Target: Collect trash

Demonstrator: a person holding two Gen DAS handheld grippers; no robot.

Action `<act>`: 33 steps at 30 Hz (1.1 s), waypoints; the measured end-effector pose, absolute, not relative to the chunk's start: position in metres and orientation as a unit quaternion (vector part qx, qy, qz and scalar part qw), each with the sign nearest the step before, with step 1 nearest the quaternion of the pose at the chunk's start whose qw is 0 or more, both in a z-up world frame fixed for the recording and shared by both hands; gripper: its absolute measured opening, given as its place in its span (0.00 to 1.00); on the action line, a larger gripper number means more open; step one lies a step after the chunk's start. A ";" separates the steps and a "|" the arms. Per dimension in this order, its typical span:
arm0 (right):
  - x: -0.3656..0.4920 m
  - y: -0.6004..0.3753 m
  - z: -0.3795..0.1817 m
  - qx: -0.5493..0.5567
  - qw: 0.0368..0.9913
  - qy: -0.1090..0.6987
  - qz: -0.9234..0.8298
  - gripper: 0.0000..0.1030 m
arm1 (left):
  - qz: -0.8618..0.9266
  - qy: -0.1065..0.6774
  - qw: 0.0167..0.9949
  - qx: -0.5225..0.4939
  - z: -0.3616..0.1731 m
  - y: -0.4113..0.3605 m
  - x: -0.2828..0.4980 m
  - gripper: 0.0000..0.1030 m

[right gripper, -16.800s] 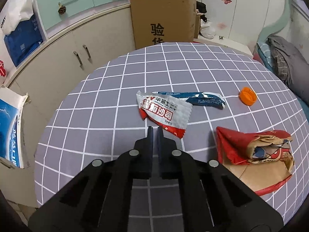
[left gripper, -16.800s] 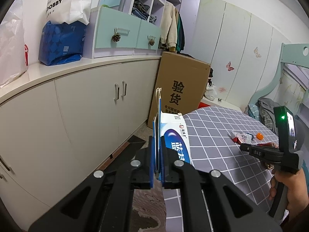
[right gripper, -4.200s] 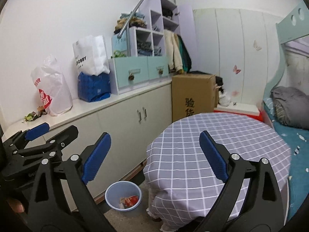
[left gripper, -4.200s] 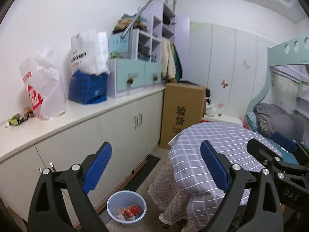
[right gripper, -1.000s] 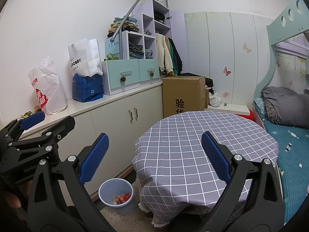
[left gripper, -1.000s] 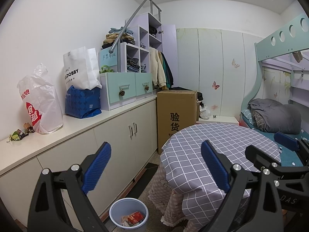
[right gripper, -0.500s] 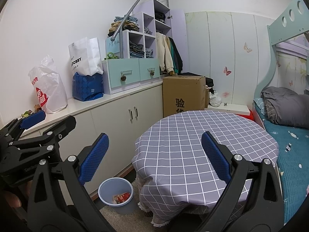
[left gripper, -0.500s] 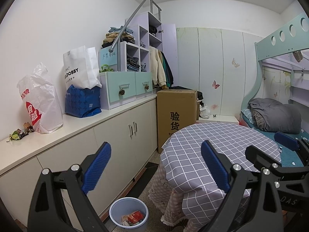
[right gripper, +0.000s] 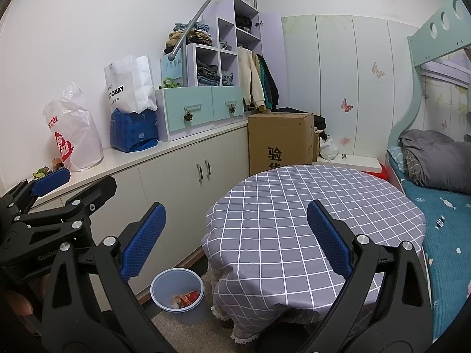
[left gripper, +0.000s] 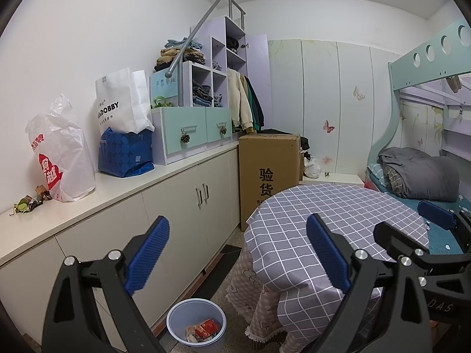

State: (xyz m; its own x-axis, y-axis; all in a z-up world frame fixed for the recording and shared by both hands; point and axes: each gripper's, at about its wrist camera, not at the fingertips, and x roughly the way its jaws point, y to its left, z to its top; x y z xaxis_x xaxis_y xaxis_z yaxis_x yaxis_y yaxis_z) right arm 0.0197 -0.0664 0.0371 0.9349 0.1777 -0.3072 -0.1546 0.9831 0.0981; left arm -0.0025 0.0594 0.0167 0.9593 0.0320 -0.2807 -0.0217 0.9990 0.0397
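The left claw (left gripper: 237, 253) stands spread wide with nothing between its blue ribbed pads (left gripper: 147, 254), and the right claw (right gripper: 235, 238) is likewise wide apart and holds nothing. Both are held back from the round tabletop under a grey checked cloth (right gripper: 309, 206), well apart from it. The pale blue plastic waste bin (left gripper: 196, 325) sits on the floor between the tabletop's hanging cloth and the white cabinet run (left gripper: 176, 206). Inside the bin lie crumpled wrappers (left gripper: 203, 328), one red; the rest is too small and jumbled to identify, and the bin's near wall hides whatever sits lower. In the right wrist view the bin (right gripper: 177, 297) shows the same red scrap. The claws' black frames cut off the lower corners of both views, and the tabletop's near edge is partly behind the right-hand fingers. The tall brown cardboard box (left gripper: 269, 173) has its lower print hidden by the tabletop.
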 end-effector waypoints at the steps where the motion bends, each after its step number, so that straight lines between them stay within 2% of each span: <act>1: 0.019 -0.067 0.036 0.037 0.983 0.160 0.085 0.92 | 0.013 0.143 0.990 0.018 0.016 0.060 -0.003 0.90; 33: 0.019 -0.071 0.032 0.038 0.982 0.165 0.086 0.92 | 0.008 0.148 0.989 0.021 0.015 0.065 0.002 0.90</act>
